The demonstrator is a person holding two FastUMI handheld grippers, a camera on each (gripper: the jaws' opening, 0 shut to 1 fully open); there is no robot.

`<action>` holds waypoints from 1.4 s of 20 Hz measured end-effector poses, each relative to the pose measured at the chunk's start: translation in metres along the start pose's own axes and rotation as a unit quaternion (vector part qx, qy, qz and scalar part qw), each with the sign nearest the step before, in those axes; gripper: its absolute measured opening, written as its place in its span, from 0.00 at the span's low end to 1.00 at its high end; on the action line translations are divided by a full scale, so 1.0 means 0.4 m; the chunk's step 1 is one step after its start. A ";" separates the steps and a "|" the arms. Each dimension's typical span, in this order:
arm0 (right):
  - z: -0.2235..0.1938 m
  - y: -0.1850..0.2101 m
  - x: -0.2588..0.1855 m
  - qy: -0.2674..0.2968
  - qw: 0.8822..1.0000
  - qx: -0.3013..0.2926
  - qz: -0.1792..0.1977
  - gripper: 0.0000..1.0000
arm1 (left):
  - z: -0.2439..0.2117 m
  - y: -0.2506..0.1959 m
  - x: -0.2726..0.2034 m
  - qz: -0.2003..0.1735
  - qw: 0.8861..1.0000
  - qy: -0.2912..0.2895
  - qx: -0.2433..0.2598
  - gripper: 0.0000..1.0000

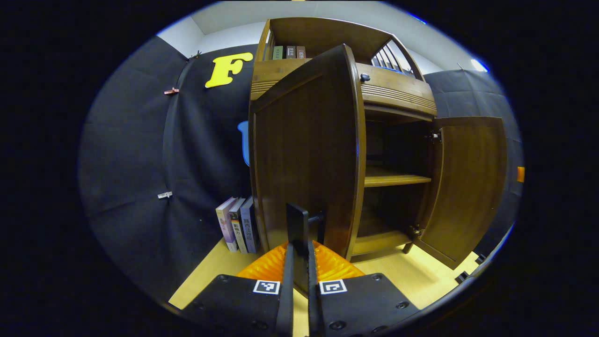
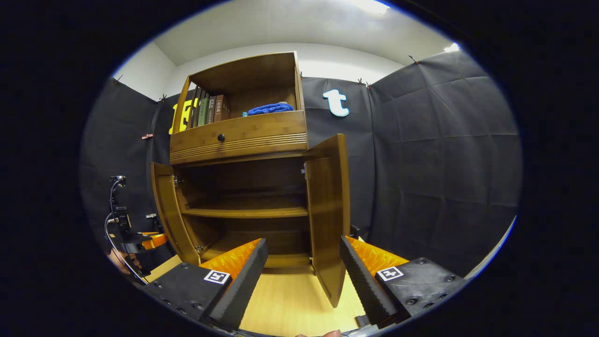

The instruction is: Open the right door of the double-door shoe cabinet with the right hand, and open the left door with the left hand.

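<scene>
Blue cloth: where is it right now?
In the right gripper view, the blue cloth lies in the cabinet's open top compartment, to the right of the row of books, above the drawer knob.

Bright ceiling light [image 2: 369, 5] glares overhead; the brown wooden shoe cabinet [image 2: 243, 135] interior sits shadowed; fisheye edges curve and darken.

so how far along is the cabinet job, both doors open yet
The right door is swung wide, and the right tool is open, apart from it. The left door is also swung well out, and the left tool is closed on its handle. What is left looks like letting go, perhaps after a little more swing.
</scene>
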State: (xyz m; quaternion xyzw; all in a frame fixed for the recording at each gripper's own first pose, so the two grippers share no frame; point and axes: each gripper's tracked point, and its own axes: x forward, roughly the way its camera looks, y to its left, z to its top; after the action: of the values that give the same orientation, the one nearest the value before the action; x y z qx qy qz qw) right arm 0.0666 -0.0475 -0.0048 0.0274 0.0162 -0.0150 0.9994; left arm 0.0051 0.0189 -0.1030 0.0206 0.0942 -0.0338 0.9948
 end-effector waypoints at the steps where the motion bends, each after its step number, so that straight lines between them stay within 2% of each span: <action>1: -0.002 0.011 0.004 0.001 1.000 0.002 0.002 0.98 | 0.000 0.003 -0.007 -0.003 1.000 -0.001 0.002 0.16; 5: -0.003 0.047 0.008 0.001 1.000 0.015 0.010 0.98 | -0.002 0.024 -0.007 0.004 1.000 -0.001 0.009 0.15; 9: -0.004 0.058 0.003 0.005 1.000 0.017 0.015 0.98 | -0.009 0.060 -0.003 0.030 0.999 0.009 -0.030 0.14; 13: -0.015 0.067 0.014 0.011 1.000 0.002 0.021 0.98 | -0.028 0.157 -0.020 0.063 0.998 0.011 -0.028 0.13; 15: -0.021 0.073 0.021 0.014 1.000 0.004 0.026 1.00 | -0.026 0.206 -0.031 0.065 0.997 0.005 -0.033 0.12; 19: -0.025 0.102 0.038 0.015 0.999 0.008 0.038 0.98 | -0.021 0.308 -0.054 0.070 0.997 0.001 -0.037 0.07; 22: -0.023 0.123 0.044 0.012 0.999 0.007 0.044 0.98 | -0.017 0.319 -0.061 0.054 0.997 0.002 -0.052 0.06; 28: -0.010 0.127 0.046 0.008 0.999 0.008 0.044 0.98 | -0.024 0.302 -0.103 0.067 0.998 -0.004 -0.015 0.07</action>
State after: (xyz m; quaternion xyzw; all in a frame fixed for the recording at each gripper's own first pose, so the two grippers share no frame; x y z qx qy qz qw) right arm 0.0863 0.0028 -0.0068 0.0359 0.0230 0.0288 0.9987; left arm -0.0283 0.1425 -0.1003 0.0121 0.0896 0.0339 0.9953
